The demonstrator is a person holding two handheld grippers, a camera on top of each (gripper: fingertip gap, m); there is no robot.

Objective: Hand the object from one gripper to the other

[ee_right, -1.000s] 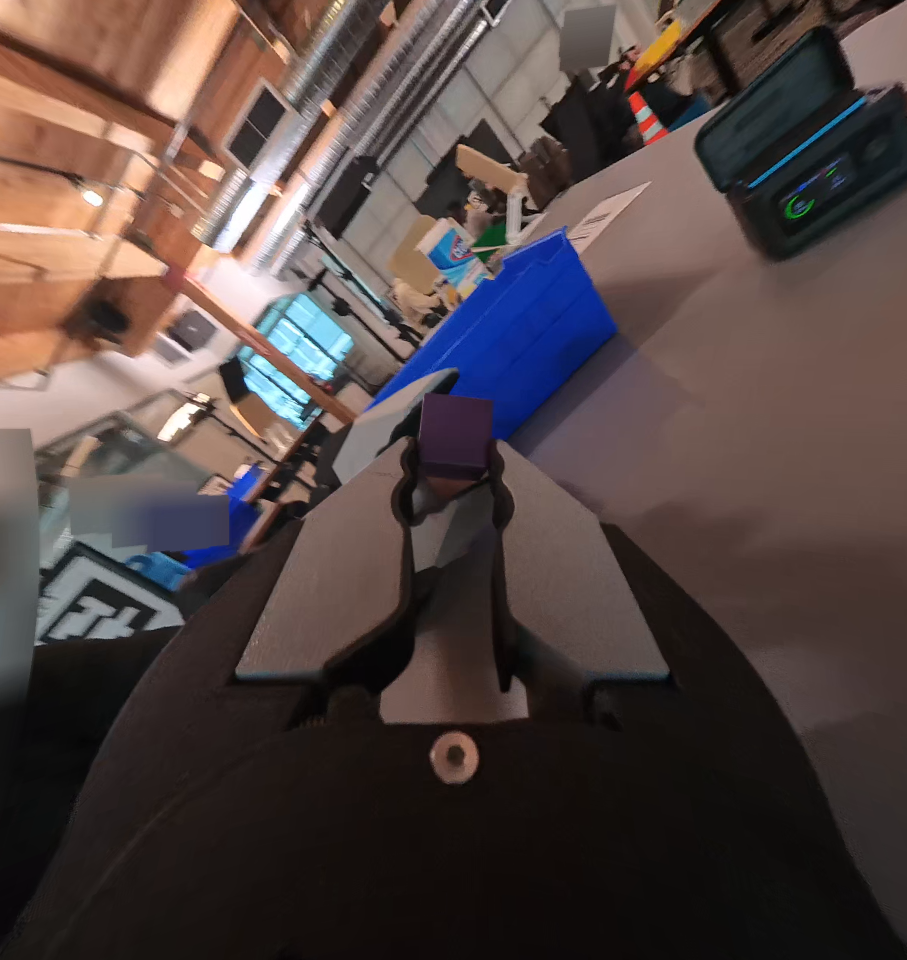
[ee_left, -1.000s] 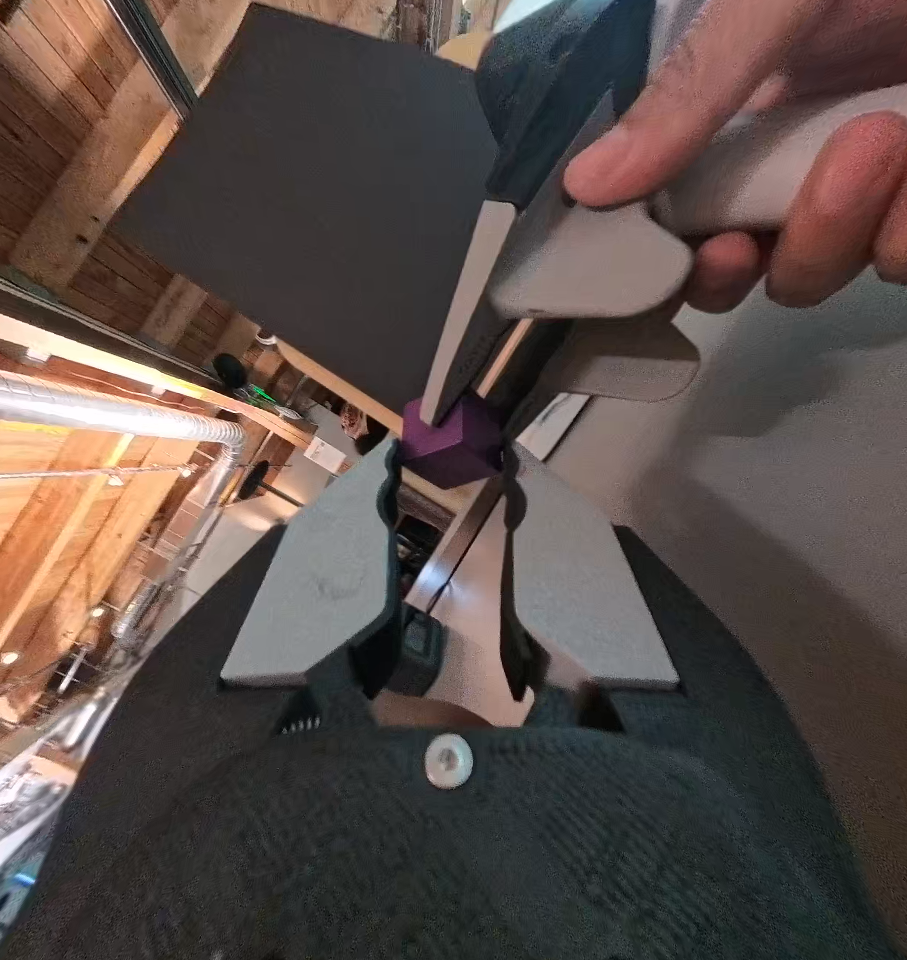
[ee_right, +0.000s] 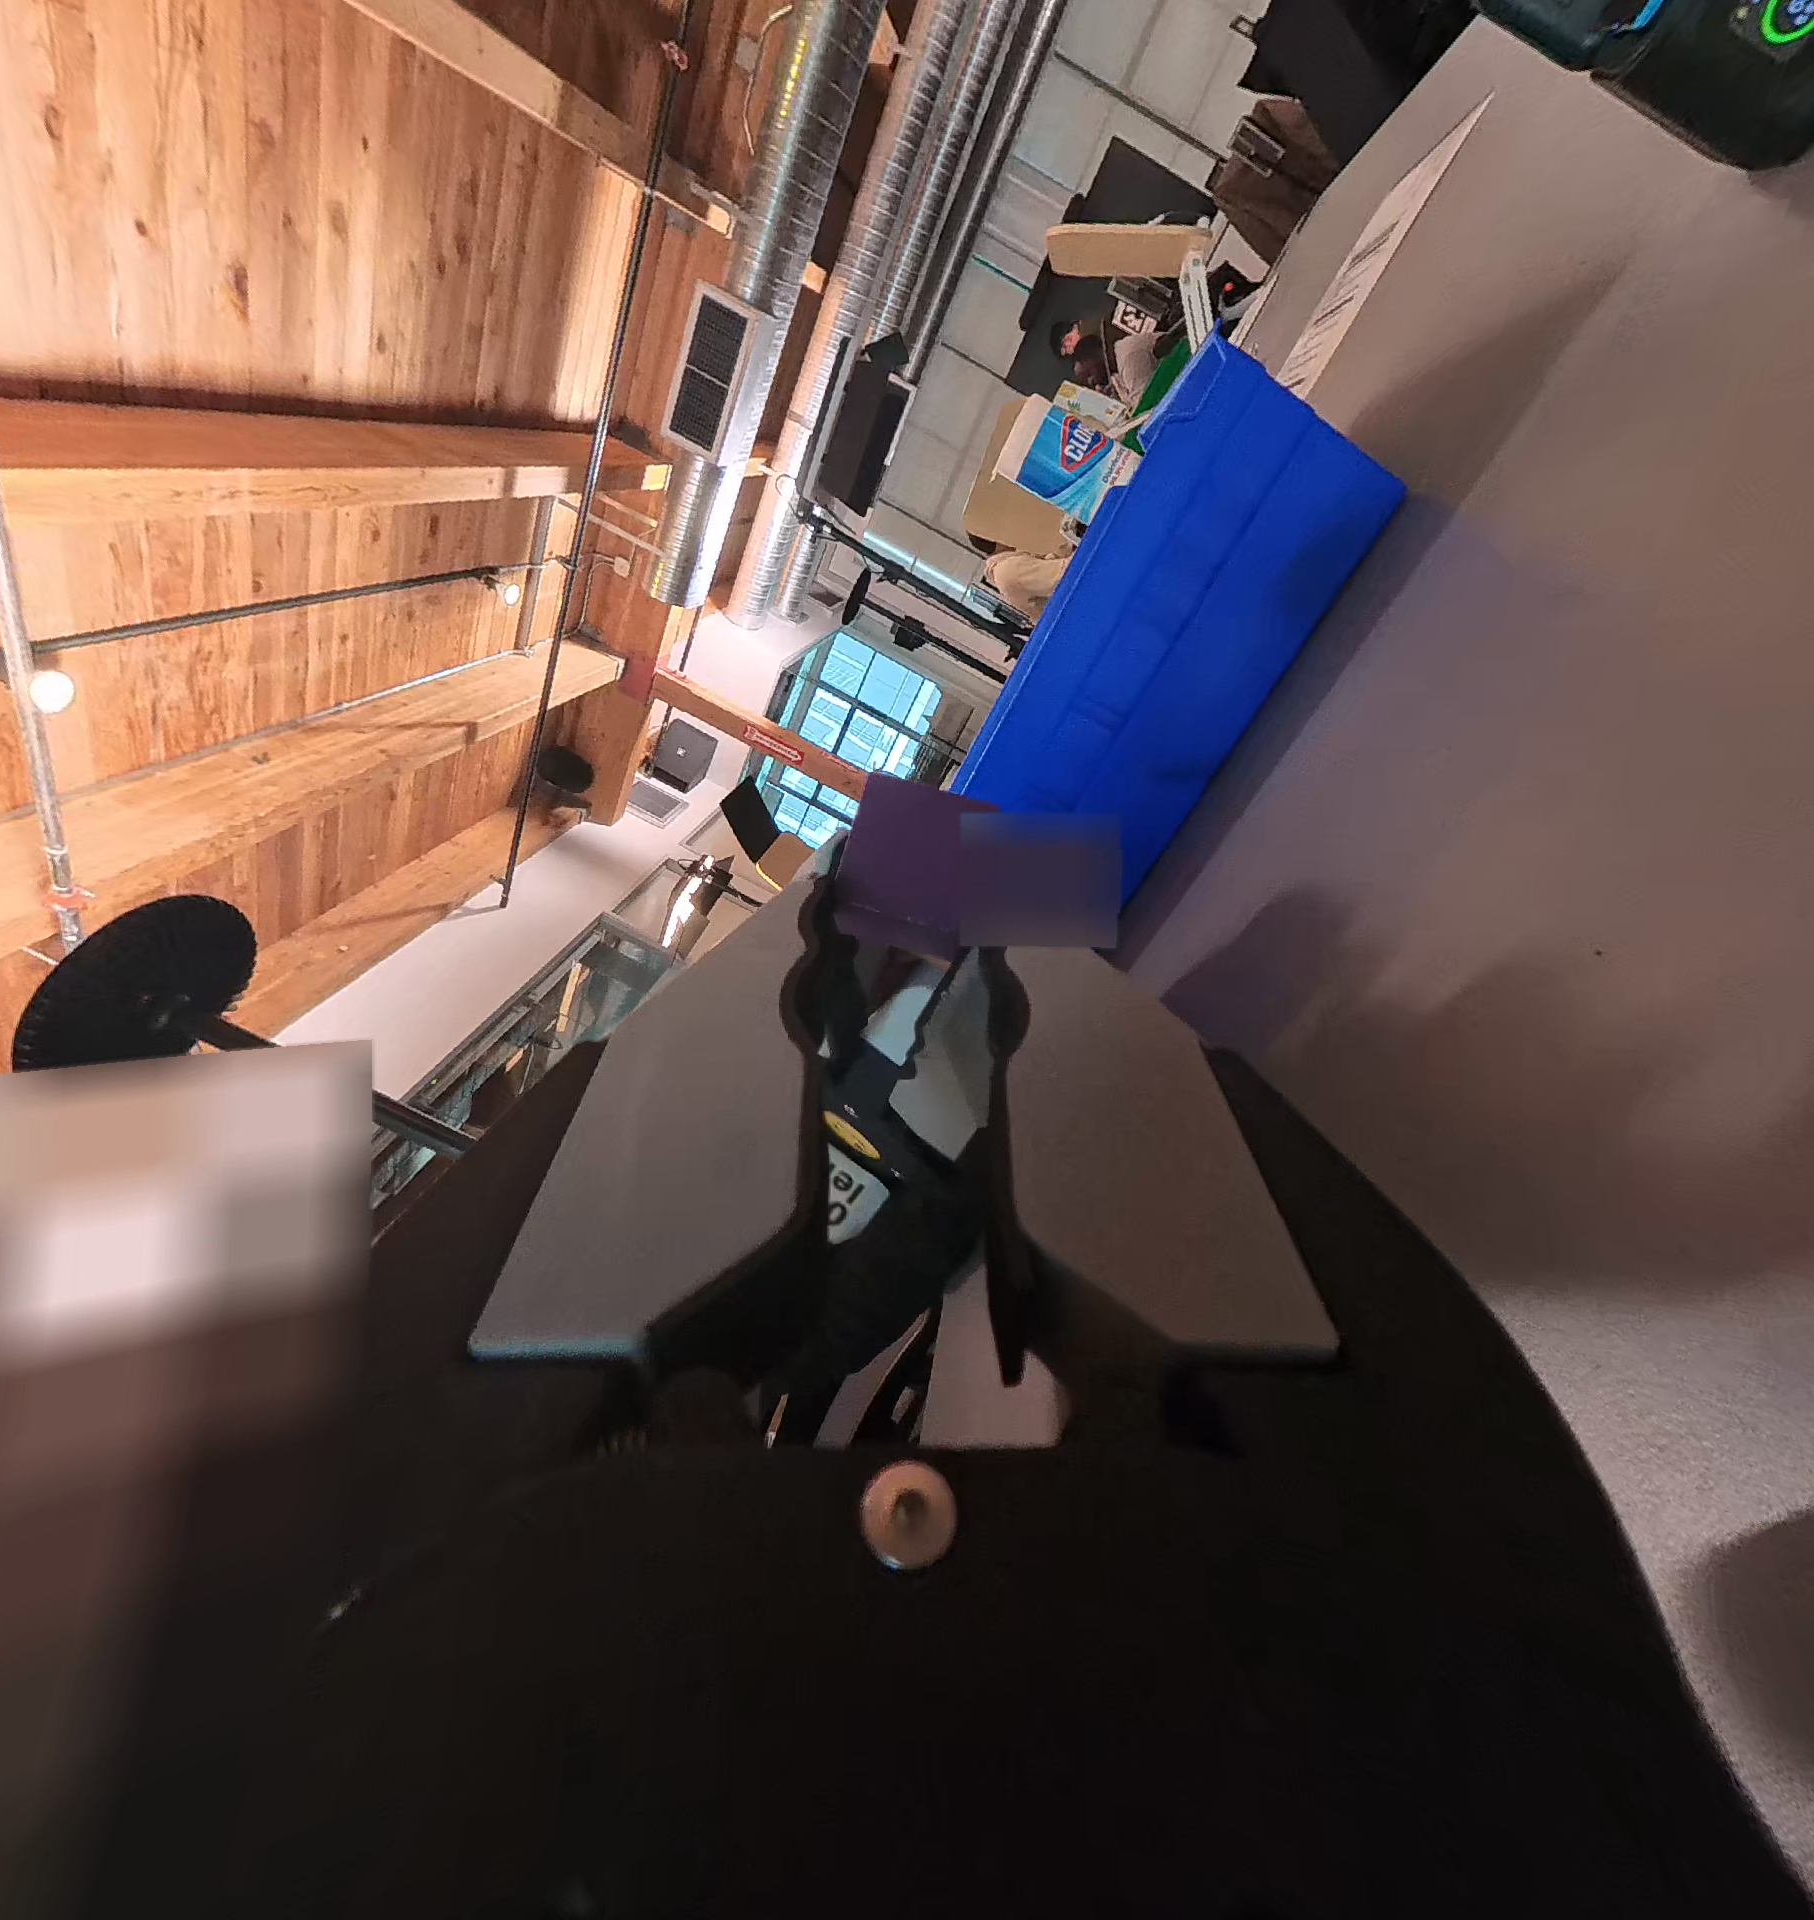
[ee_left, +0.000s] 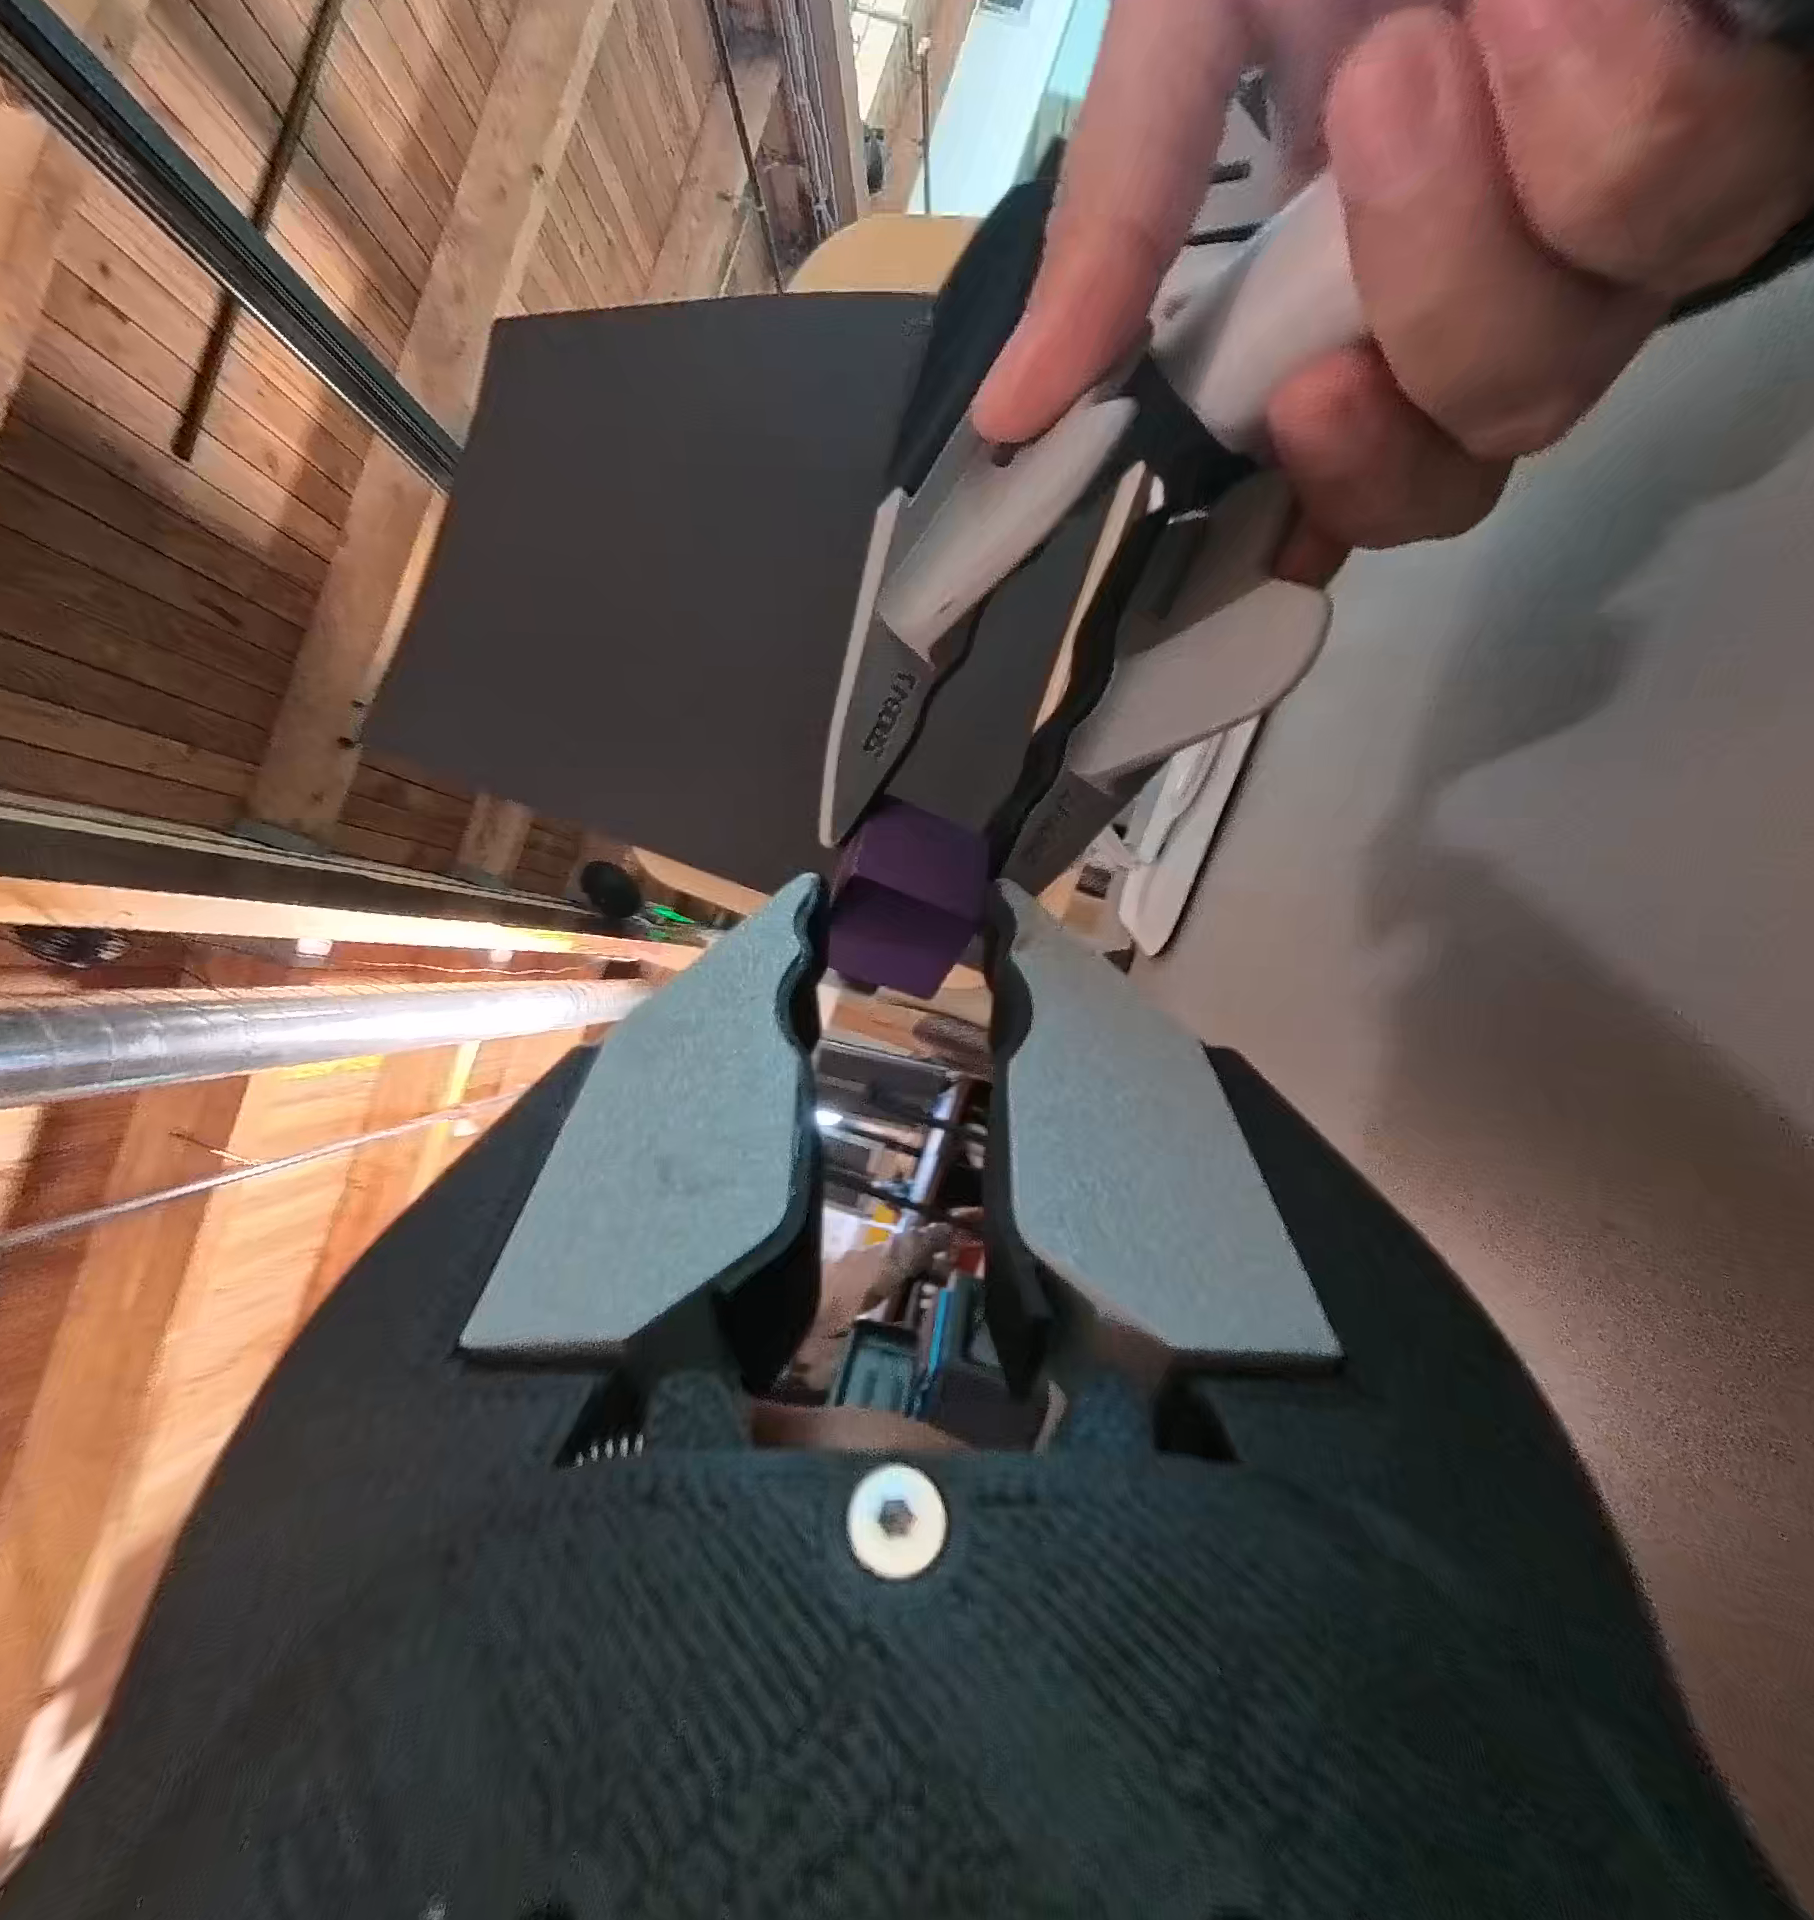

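A purple block (ee_left: 908, 914) is found held in the air at the meeting point of the two grippers, well above the grey table (ee_left: 1609, 935). In the left wrist view the left gripper (ee_left: 903, 935) is seen with its grey fingers (ee_left: 695, 1122) set on either side of the block's near end, their notched tips appearing to touch it; they are closed in on the block, though whether full pressure is applied cannot be confirmed from this view. The right gripper (ee_left: 918, 831) is presented from the opposite side, fingertip to fingertip, and is guided by a hand (ee_left: 1402, 260) on its handle; its tips flank the block's far end, but the contact itself is hidden, so whether its hold is kept or eased cannot be told. In the right wrist view the block (ee_right: 898, 868) sits at the very tips of the right gripper (ee_right: 908, 925), partly under a blurred patch, with a blue bin (ee_right: 1173, 644) on the table beyond the fingers. The head-on arrangement is judged deliberate: each gripper is given its own end of the block, so that neither pair of fingers is fouled by the other. The transfer is judged to be at its mid-point. The chief risk is release by one gripper before a firm clamp by the other.
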